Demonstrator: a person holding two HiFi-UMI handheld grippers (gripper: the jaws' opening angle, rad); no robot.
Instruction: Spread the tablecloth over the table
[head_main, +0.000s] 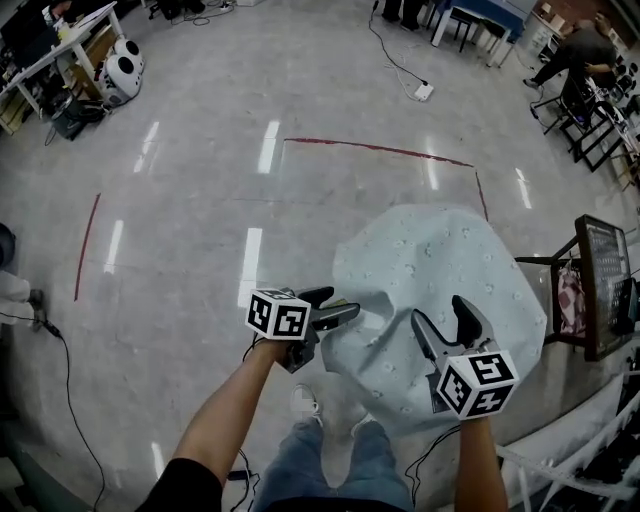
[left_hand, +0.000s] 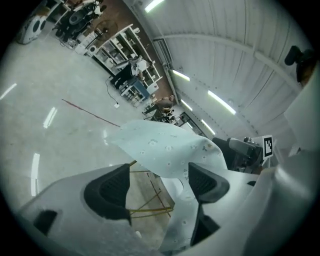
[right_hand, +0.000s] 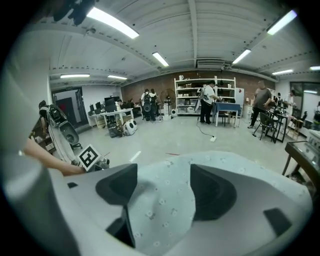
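A pale blue tablecloth (head_main: 440, 270) with a small flower print lies draped and rumpled over a table, which it hides in the head view. My left gripper (head_main: 335, 305) is at the cloth's left edge, jaws apart. In the left gripper view a lifted fold of the tablecloth (left_hand: 165, 147) hangs between the jaws of the left gripper (left_hand: 160, 185), close to the right pad, and is not pinched. The table's wooden frame (left_hand: 147, 200) shows underneath. My right gripper (head_main: 445, 315) hovers open over the near side of the tablecloth (right_hand: 165, 200), which fills the gap of the right gripper (right_hand: 162, 192).
A dark chair with a mesh panel (head_main: 605, 285) stands right of the table. Red tape lines (head_main: 380, 150) mark the glossy floor. A cable (head_main: 60, 350) trails at the left. A white rail (head_main: 570, 440) runs at the bottom right. People and benches are far back.
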